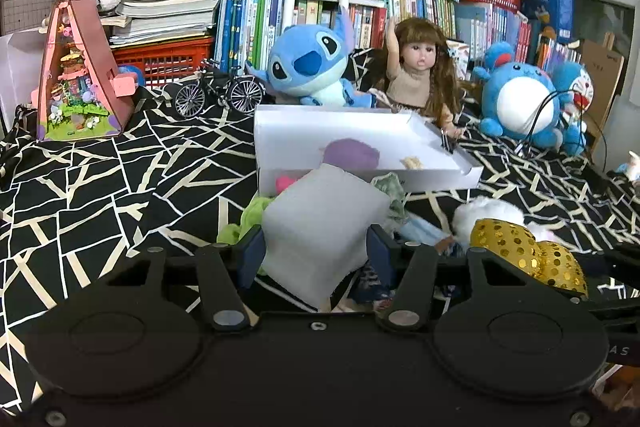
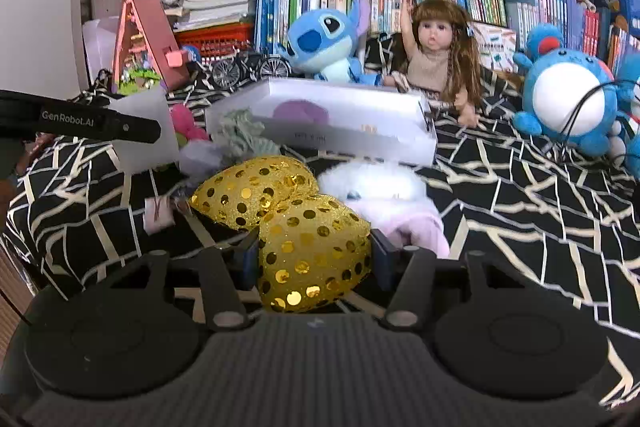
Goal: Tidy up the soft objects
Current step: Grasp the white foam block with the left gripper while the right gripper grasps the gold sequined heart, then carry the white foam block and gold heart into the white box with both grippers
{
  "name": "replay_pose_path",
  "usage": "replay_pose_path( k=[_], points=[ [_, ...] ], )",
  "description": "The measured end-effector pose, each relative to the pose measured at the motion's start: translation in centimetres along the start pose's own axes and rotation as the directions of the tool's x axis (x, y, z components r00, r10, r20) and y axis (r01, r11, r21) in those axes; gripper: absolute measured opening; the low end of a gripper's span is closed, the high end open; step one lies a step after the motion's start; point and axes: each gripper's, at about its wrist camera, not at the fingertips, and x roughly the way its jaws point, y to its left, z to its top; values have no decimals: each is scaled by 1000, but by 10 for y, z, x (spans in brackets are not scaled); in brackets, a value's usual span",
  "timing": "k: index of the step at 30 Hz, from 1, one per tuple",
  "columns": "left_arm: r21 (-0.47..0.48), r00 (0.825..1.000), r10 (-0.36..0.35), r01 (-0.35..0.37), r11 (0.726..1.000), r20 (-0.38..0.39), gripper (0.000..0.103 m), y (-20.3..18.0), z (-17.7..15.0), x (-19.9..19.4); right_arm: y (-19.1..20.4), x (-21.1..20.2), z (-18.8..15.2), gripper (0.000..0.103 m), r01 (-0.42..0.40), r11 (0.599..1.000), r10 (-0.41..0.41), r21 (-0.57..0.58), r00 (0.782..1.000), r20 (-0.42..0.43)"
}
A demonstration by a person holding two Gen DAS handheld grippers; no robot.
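Note:
My left gripper (image 1: pixel 316 247) is shut on a pale grey foam block (image 1: pixel 320 227) and holds it in front of the white tray (image 1: pixel 360 123). The tray holds a purple soft thing (image 1: pixel 352 153) and a small tan piece (image 1: pixel 412 163). My right gripper (image 2: pixel 314 255) is shut on a gold sequined bow (image 2: pixel 312 247), whose other lobe (image 2: pixel 252 189) lies ahead. The bow also shows in the left wrist view (image 1: pixel 528 255). A white fluffy toy (image 2: pixel 372 183), green cloth (image 1: pixel 248 219) and a pink thing (image 1: pixel 286 183) lie by the tray.
A Stitch plush (image 1: pixel 312 67), a doll (image 1: pixel 420 75) and a blue round plush (image 1: pixel 520 99) sit behind the tray. A toy bicycle (image 1: pixel 220 91) and a pink triangular house model (image 1: pixel 80 75) stand at the left. Books fill the back. The black patterned cloth (image 1: pixel 120 187) covers the table.

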Motion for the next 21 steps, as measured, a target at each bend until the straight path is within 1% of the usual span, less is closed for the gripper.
replay_pose_path(
  k=[9, 15, 21],
  points=[
    [-30, 1000, -6, 6, 1000, 7, 53, 4, 9, 1, -5, 6, 14, 58, 52, 999, -52, 2, 998, 40],
    [-67, 1000, 0, 1, 998, 19, 53, 11, 17, 3, -18, 14, 20, 58, 80, 996, -82, 47, 996, 34],
    [-108, 999, -7, 12, 994, 40, 52, 21, 35, 8, -27, 20, 29, 58, 92, 993, -95, 77, 995, 37]
  ],
)
